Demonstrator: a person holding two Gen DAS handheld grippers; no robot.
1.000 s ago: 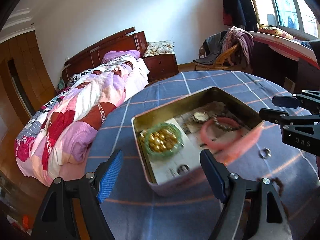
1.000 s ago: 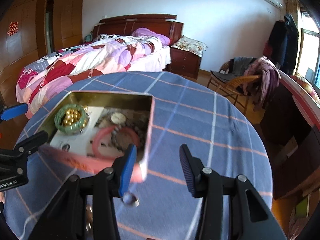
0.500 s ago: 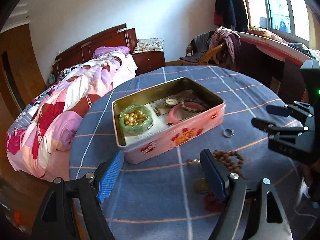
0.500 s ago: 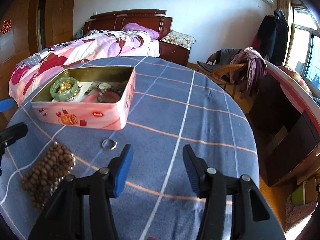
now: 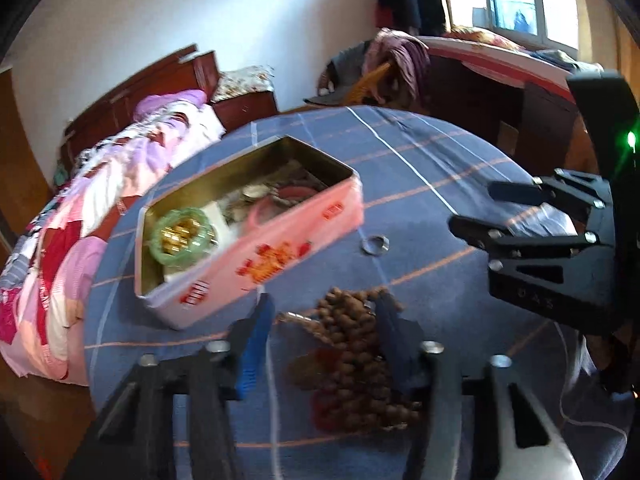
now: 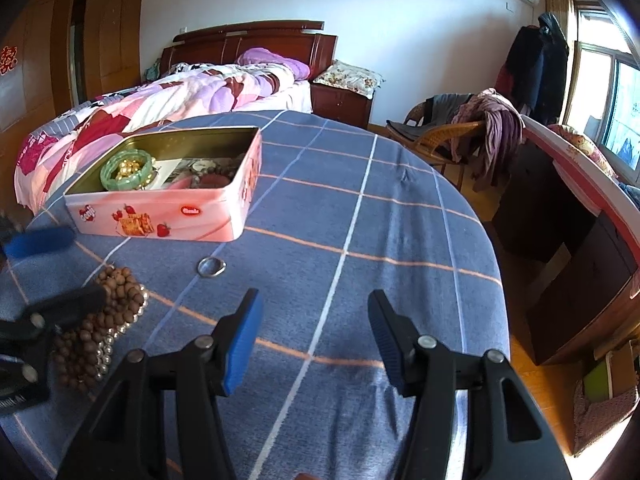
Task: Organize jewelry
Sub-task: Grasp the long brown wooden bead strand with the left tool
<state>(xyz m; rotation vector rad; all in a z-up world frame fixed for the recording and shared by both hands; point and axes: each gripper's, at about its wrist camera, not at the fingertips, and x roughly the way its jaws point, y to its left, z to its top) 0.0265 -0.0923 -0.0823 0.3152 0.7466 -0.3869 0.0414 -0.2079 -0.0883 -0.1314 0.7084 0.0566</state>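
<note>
Wooden beads (image 5: 356,344), strung in a loose heap with a silvery strand alongside, are framed between the blue-padded fingers of the left gripper (image 5: 320,332), whose jaws are held apart and clamped on nothing. The heap lies on the blue checked tablecloth (image 6: 360,208), near the front wall of the pink biscuit tin (image 6: 168,216). Inside the tin, a green bangle (image 6: 127,170) filled with gold beads, a pink bangle and some smaller pieces are already gathered. 1 silver ring (image 6: 211,267) is left on the cloth between the tin and the bead heap, apart from both.

The right gripper (image 6: 316,340) is held above bare cloth, its jaws wide apart and nothing between them.

Several risks are judged from this layout. The left wrist view is blurred, so the exact contact of pads and beads cannot be told. If only 1 loop of the heap is pinched, the remainder may be dragged across the cloth or trailed over the tin's rim instead of being dropped inside. The silvery strand could be left behind or snagged. The ring, small and flat, could be nudged and rolled toward the table edge if it is swept by trailing beads. The light tin could also be shoved if it is struck by a finger.
</note>
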